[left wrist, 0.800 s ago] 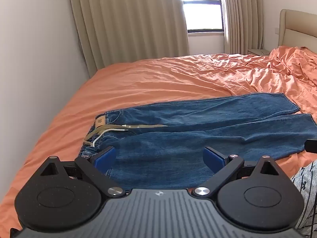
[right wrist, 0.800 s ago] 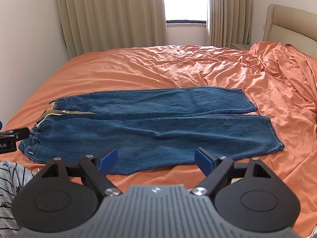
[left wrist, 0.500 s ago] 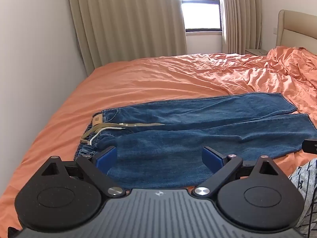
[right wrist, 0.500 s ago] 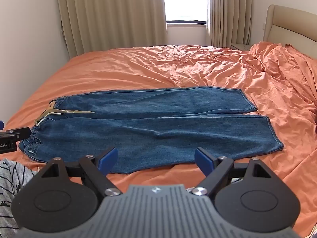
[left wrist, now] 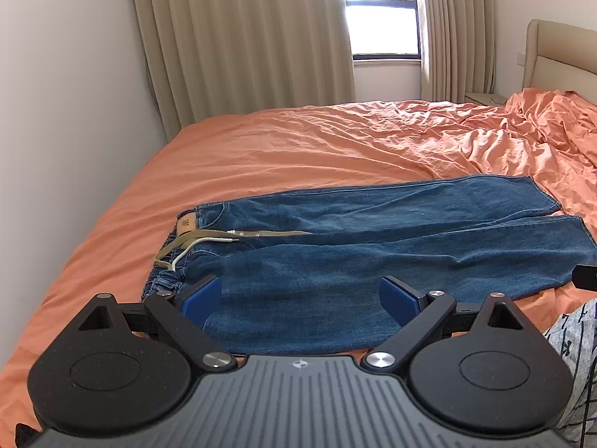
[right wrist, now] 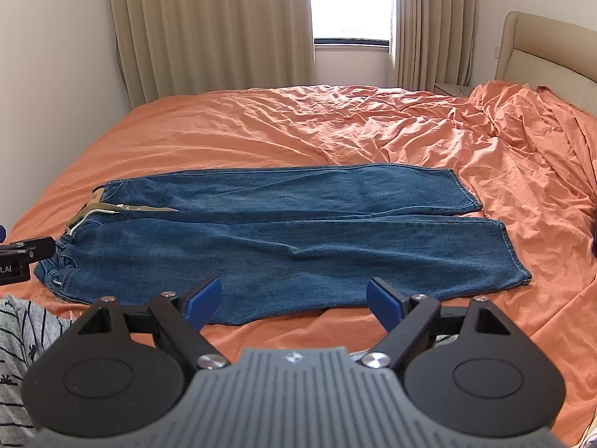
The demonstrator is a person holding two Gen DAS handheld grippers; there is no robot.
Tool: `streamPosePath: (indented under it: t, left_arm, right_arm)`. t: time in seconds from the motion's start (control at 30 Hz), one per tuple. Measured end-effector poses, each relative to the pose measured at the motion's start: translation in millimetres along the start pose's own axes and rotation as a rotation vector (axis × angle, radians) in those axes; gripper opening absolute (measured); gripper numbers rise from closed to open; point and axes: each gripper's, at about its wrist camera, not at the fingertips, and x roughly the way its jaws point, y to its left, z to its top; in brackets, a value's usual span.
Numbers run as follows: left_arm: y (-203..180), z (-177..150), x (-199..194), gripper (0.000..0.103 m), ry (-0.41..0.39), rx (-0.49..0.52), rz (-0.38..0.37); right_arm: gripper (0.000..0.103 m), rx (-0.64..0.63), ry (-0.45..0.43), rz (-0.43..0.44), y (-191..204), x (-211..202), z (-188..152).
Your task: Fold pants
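Blue jeans (left wrist: 373, 246) lie flat on the orange bed, waist to the left, both legs stretching right; a tan belt and white drawstring (left wrist: 209, 240) trail from the waistband. They also show in the right wrist view (right wrist: 291, 235). My left gripper (left wrist: 300, 298) is open and empty, hovering above the near edge of the jeans by the waist end. My right gripper (right wrist: 289, 298) is open and empty, above the near edge toward the leg hems.
The orange bedsheet (right wrist: 335, 127) is rumpled at the right, near the beige headboard (right wrist: 541, 48). A wall (left wrist: 56, 112) borders the bed's left side. Curtains and a window stand behind. A grey patterned cloth (right wrist: 22, 332) lies at the near edge.
Both grippers have drawn back and risen slightly; the jeans sit a bit farther in the left wrist view. Jaws stay open. The jeans have not moved.
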Motion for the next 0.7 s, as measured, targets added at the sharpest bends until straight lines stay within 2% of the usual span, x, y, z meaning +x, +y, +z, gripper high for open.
streamPosePath:
  t: [0.7]
  left_arm:
    - [3.1,-0.3,-2.2,0.103,0.012,-0.020,-0.013]
  right_arm:
    - [0.081,0.009,0.005,-0.014,0.6,1.0,-1.4]
